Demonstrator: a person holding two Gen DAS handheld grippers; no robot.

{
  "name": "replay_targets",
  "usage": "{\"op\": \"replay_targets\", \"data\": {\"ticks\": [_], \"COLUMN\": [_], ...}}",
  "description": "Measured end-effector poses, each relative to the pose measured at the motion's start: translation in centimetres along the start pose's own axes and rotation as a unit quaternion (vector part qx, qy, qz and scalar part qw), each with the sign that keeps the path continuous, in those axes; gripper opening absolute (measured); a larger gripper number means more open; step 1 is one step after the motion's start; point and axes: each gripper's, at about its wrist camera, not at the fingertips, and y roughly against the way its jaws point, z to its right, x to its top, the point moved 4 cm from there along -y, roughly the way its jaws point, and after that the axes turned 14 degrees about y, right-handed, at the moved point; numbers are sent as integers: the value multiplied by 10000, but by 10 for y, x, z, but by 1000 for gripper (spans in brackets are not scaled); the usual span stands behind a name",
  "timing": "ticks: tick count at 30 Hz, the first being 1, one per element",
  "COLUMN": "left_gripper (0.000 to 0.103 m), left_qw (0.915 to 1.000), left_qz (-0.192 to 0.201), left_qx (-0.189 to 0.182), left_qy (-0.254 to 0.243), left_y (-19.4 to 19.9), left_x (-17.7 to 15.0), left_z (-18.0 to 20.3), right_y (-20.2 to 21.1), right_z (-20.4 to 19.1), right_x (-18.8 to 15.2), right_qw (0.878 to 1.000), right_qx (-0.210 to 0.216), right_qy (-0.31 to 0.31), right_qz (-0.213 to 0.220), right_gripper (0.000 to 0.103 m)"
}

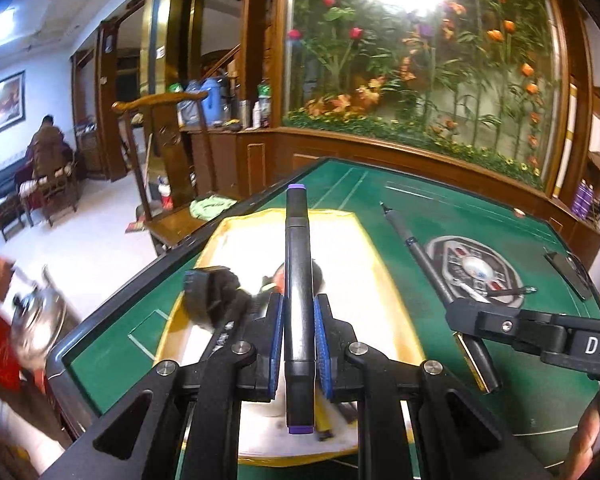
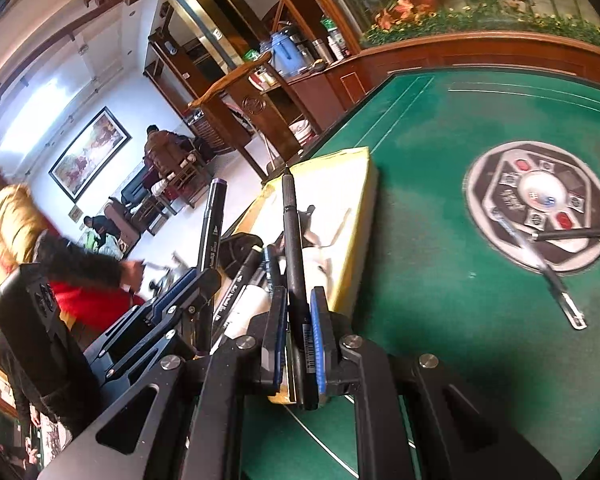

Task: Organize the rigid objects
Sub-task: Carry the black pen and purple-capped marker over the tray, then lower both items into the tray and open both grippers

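A black marker with purple ends (image 1: 298,240) stands between the blue pads of my left gripper (image 1: 299,304), which is shut on it. It hangs over a white tray with a yellow rim (image 1: 216,236) on the green table. My right gripper (image 2: 299,296) is shut on a thin black pen (image 2: 290,220) that points away over the tray's yellow wall (image 2: 364,208). From the left wrist, the right gripper (image 1: 454,312) and its pen (image 1: 416,252) sit just right of the tray. A black round object (image 1: 208,296) and other pens (image 2: 248,308) lie in the tray.
A round console (image 1: 476,268) sits in the middle of the green felt, with two pens (image 2: 540,264) lying across it. A flat black item (image 1: 568,272) lies near the right edge. The table's left edge (image 1: 100,332) drops to the floor, where a wooden chair (image 1: 168,120) and people stand.
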Motion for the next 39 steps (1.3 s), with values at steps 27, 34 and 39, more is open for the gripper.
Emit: {"op": "replay_targets", "data": {"ticks": [27, 34, 39], "left_gripper": [15, 15, 15], "left_qw": [9984, 9983, 9982], "left_qz": [-546, -556, -570], "left_qx": [177, 186, 194], "left_qy": [23, -29, -28], "left_y": [-39, -40, -42], "left_x": [-12, -12, -12], "left_z": [-18, -18, -18], "right_y": [-70, -68, -68], "right_z": [-8, -11, -12], "right_x": [-1, 0, -1], "right_qw": [9973, 9970, 9967], "right_qx": [-430, -559, -629], "right_qy": [-125, -14, 51], "right_qz": [-587, -545, -512], "right_gripper": [11, 11, 11]}}
